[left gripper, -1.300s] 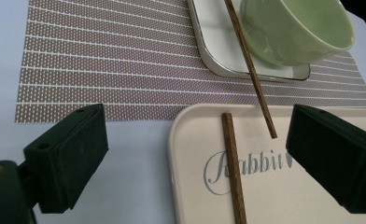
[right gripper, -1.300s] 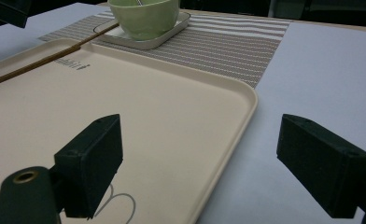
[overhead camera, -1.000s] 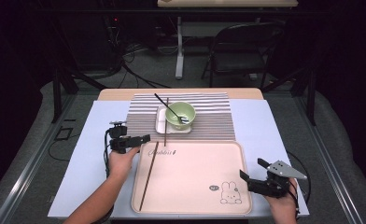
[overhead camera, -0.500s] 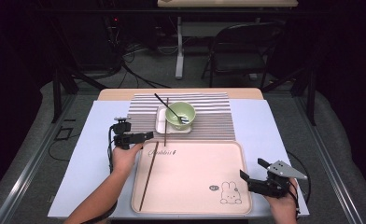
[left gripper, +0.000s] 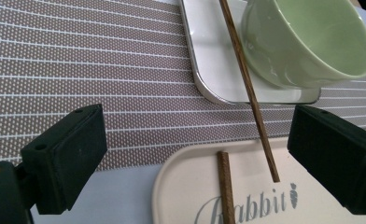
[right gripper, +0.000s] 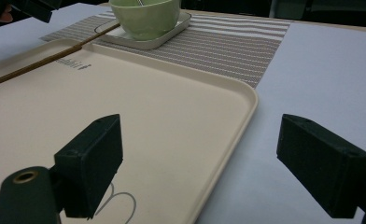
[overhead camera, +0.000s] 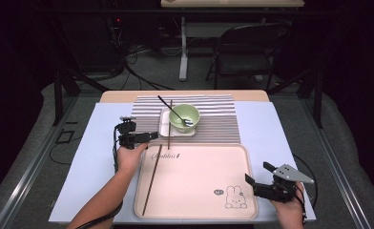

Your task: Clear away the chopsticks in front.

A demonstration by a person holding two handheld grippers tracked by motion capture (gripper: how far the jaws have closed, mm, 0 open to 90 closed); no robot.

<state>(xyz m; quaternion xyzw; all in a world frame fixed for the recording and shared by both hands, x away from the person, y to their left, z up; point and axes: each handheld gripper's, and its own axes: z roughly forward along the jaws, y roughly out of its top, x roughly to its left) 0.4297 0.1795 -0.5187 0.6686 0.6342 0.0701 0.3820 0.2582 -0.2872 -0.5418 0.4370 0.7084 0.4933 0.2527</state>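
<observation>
A green bowl (overhead camera: 184,117) with a spoon in it stands on a white square plate (overhead camera: 165,129) on a striped placemat (overhead camera: 213,124). One brown chopstick (overhead camera: 170,125) lies across the plate's left side, with its near tip on the beige rabbit tray (overhead camera: 199,191). A second chopstick (overhead camera: 151,179) lies along the tray's left part. My left gripper (overhead camera: 144,136) is open, just left of the tray's far-left corner. In the left gripper view both chopstick ends (left gripper: 265,140) (left gripper: 225,186) lie between its open jaws (left gripper: 195,158). My right gripper (overhead camera: 257,175) hovers open over the tray's near-right corner (right gripper: 228,116), holding nothing.
The placemat (left gripper: 78,60) and tray rest on a pale blue sheet (overhead camera: 99,157) covering the table. A long dark spoon handle (overhead camera: 168,106) sticks out of the bowl toward the far left. A chair (overhead camera: 252,52) and table legs stand beyond the table's far edge.
My left gripper has moved a little forward and to the right, toward the chopstick tips by the plate. The right gripper has stayed put.
</observation>
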